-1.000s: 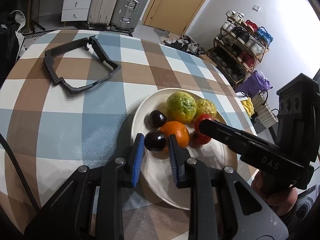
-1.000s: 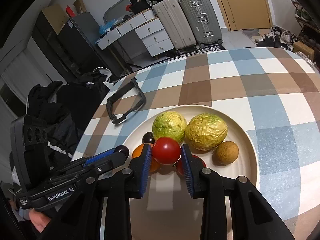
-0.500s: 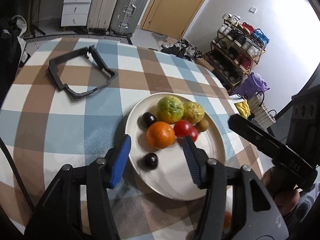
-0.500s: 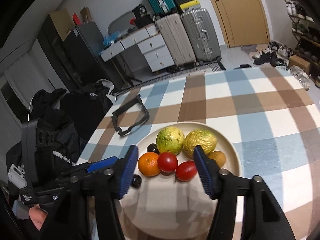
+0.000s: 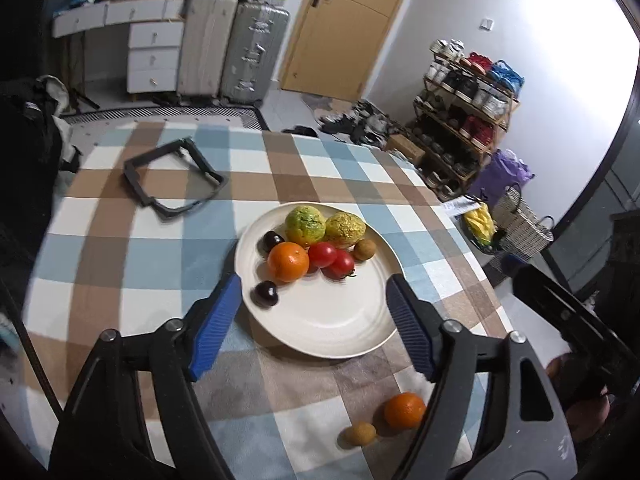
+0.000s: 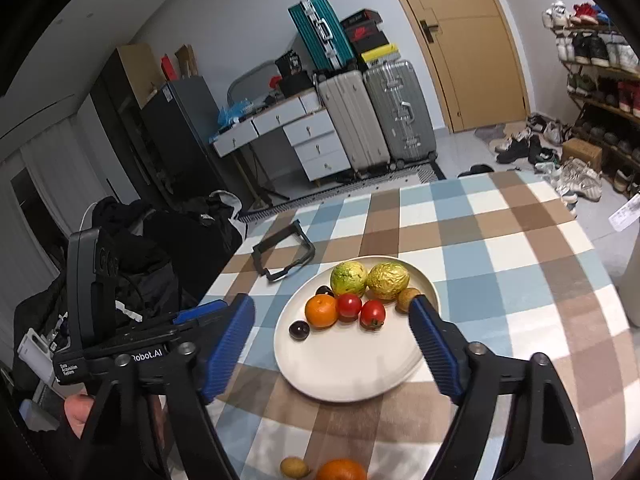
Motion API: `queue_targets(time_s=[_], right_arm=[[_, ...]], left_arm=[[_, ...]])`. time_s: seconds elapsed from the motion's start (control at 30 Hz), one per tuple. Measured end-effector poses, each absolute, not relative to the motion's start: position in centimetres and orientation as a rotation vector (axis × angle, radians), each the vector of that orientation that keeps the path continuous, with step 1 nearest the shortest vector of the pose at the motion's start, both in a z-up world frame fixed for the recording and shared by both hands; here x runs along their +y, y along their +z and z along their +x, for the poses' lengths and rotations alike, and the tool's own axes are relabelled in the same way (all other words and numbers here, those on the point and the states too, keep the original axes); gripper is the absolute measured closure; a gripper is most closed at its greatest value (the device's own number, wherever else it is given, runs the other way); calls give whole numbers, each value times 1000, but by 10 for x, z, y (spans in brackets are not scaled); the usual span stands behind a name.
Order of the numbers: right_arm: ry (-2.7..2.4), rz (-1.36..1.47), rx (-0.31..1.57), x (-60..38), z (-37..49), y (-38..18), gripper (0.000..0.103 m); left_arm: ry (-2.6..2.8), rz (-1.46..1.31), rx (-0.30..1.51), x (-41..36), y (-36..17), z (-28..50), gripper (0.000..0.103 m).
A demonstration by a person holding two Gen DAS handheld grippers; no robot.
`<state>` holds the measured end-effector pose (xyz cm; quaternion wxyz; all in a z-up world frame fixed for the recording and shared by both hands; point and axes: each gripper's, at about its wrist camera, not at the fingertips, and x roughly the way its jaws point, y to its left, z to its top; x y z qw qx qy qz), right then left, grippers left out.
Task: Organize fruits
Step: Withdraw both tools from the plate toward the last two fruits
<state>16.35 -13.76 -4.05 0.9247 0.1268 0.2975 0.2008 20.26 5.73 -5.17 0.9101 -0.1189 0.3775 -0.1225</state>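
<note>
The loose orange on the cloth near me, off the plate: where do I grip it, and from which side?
Grip the loose orange across its widest middle, coming down from above. It is round, so a grip off the middle would probably slip. Set the fingers front and back: the small brown fruit sits close on its left. The right gripper looks nearest and is open.

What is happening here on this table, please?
A person holds a two-finger gripper in each hand and is sorting fruit onto a white plate. Both the left gripper and the right gripper are open and empty, above the near edge of the plate. The plate holds eight fruits. One orange and a small brown fruit are not yet on the plate; they lie on the checked tablecloth.
</note>
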Motion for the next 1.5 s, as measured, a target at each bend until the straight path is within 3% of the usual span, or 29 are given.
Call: queue_targets(time_s=[0.3,0.47,0.93,1.5], right_arm=[[411,242,541,-143,106,-34,6],[404,249,550,-146,83,-42,4],[342,202,566,-143,36,-79,1],[272,216,660,-157,25,-132,1]], left_arm=[[-225,-199,729,43,-35,144,16],[-208,-201,719,38,-38,118,1],[-183,-175,789,31,-83,82,1],[-256,-35,978,-5,-152,119,2]])
